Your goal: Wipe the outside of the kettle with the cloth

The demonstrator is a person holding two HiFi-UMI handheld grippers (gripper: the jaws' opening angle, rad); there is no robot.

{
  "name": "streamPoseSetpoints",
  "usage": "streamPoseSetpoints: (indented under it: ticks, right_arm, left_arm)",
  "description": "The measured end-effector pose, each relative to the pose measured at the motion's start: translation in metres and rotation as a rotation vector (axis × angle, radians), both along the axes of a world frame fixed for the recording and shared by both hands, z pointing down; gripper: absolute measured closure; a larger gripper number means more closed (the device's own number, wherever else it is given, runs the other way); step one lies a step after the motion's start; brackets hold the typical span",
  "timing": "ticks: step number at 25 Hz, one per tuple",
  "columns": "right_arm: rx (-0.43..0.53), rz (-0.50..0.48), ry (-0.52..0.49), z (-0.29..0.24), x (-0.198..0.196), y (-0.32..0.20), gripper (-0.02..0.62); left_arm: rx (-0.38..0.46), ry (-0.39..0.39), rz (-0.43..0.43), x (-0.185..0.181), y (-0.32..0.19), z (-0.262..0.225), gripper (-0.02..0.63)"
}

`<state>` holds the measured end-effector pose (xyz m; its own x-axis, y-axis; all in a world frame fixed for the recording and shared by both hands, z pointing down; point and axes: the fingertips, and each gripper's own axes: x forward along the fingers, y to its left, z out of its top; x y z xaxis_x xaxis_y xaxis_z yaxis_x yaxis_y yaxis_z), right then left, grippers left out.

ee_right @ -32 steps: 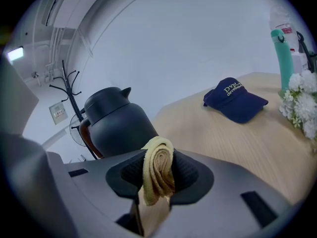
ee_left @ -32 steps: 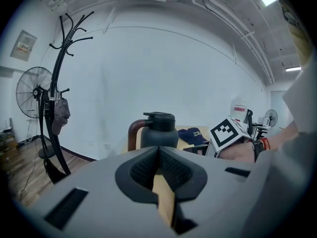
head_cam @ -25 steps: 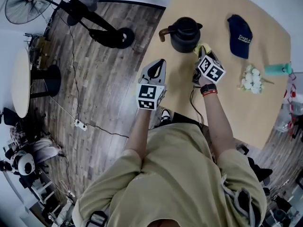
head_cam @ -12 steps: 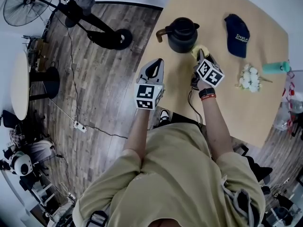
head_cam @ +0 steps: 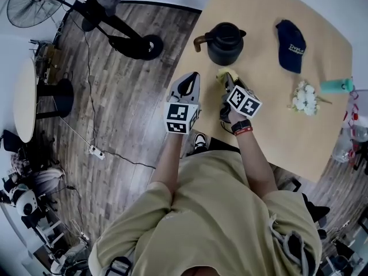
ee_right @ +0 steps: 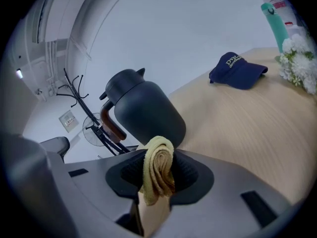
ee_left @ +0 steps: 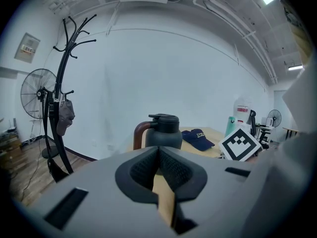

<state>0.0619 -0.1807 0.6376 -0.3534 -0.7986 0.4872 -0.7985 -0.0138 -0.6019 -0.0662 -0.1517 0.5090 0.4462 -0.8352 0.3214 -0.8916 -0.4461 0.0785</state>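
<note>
A dark grey kettle with a brown handle stands near the table's left edge; it also shows in the left gripper view and the right gripper view. My right gripper is shut on a folded yellow cloth, seen as a yellow tuft just short of the kettle and apart from it. My left gripper hangs over the table's edge left of the kettle, jaws shut with nothing between them.
On the wooden table lie a navy cap, white flowers and a teal bottle. A coat stand base and cables sit on the wood floor at the left.
My right gripper with the cloth has drawn back from the kettle's right side, toward me and to the left. The left gripper has barely moved.
</note>
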Motion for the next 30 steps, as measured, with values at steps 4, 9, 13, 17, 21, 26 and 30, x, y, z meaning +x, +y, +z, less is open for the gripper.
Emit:
streamPoseSetpoints:
  ticks: [4,9,13,17,21,26,30]
  right_arm:
    - [-0.015,-0.032,-0.036,0.003,-0.033,-0.006,0.463]
    - [-0.039,-0.033,-0.067,0.009,-0.057,-0.019,0.463]
    - [-0.046,-0.024,-0.096,0.012,-0.07,-0.035,0.463]
    - [-0.065,0.013,-0.163,0.016,-0.079,-0.047,0.462]
    - [-0.082,0.05,-0.22,0.016,-0.082,-0.053,0.462]
    - [-0.093,0.087,-0.275,0.019,-0.082,-0.056,0.463]
    - [-0.097,0.086,-0.291,0.02,-0.082,-0.055,0.463]
  left_arm:
    - [0.006,0.001,-0.011,-0.005,0.0,-0.002,0.583]
    - [0.016,0.02,-0.035,-0.01,0.001,-0.006,0.583]
    - [0.016,0.02,-0.047,-0.016,-0.001,-0.007,0.583]
    - [0.009,0.015,-0.055,-0.021,-0.002,-0.005,0.583]
    - [0.011,0.009,-0.071,-0.027,0.0,-0.008,0.583]
    - [0.002,0.002,-0.077,-0.032,0.001,-0.003,0.583]
    - [0.0,0.0,-0.073,-0.034,0.002,-0.002,0.583]
